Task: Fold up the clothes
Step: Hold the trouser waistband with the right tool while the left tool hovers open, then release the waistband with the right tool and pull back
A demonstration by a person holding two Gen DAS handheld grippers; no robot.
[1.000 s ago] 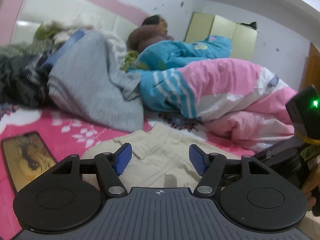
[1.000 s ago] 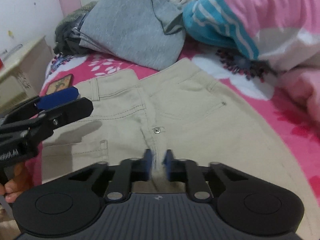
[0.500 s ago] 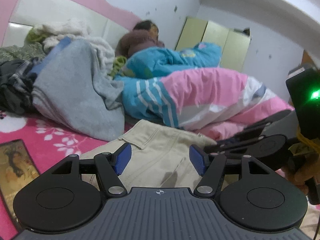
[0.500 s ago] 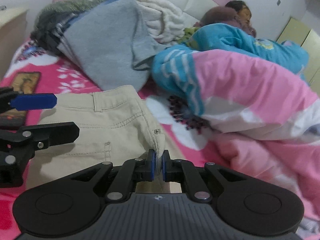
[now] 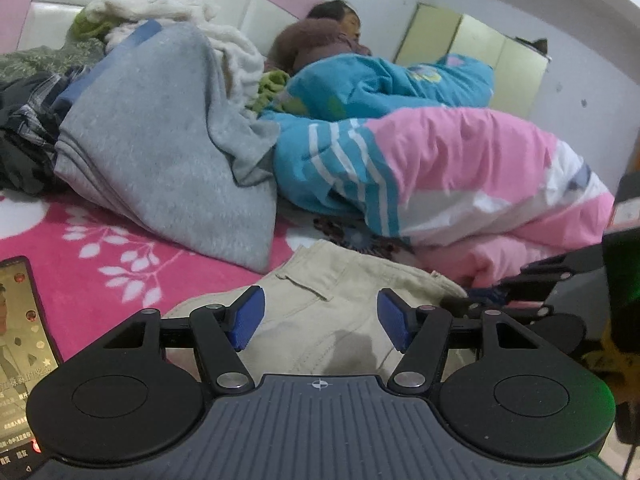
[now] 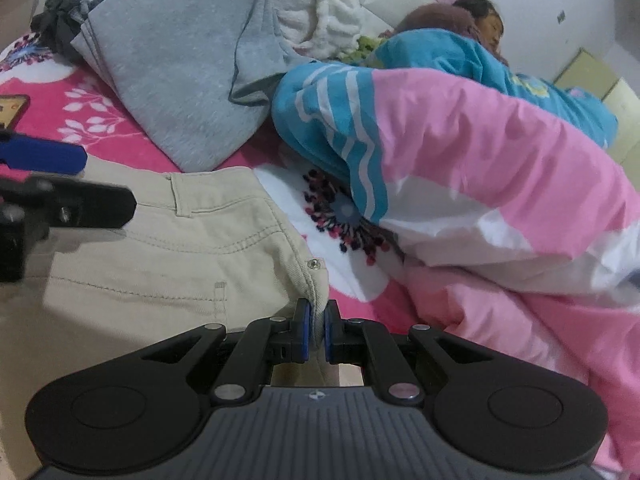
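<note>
Beige trousers (image 6: 168,248) lie on the pink flowered bedspread (image 5: 100,240), waistband toward the far side. My right gripper (image 6: 316,334) is shut on the trousers' edge just below the metal button (image 6: 315,264), and the cloth bunches between its blue pads. In the left wrist view the same trousers (image 5: 320,312) lie under my left gripper (image 5: 320,322), which is open with its blue pads apart above the cloth. The right gripper (image 5: 480,300) shows at that view's right edge, and the left gripper (image 6: 48,168) at the left of the right wrist view.
A grey garment (image 5: 160,160) tops a heap of clothes at the back left. A person (image 6: 480,52) lies under a pink, blue and white quilt (image 5: 460,176) on the right. A phone (image 5: 20,340) rests on the bedspread at the left. Yellow cabinets (image 5: 480,60) stand behind.
The right gripper has carried the trousers' edge to the right, folding the pants over on themselves. The left gripper shifted a little and stays open.
</note>
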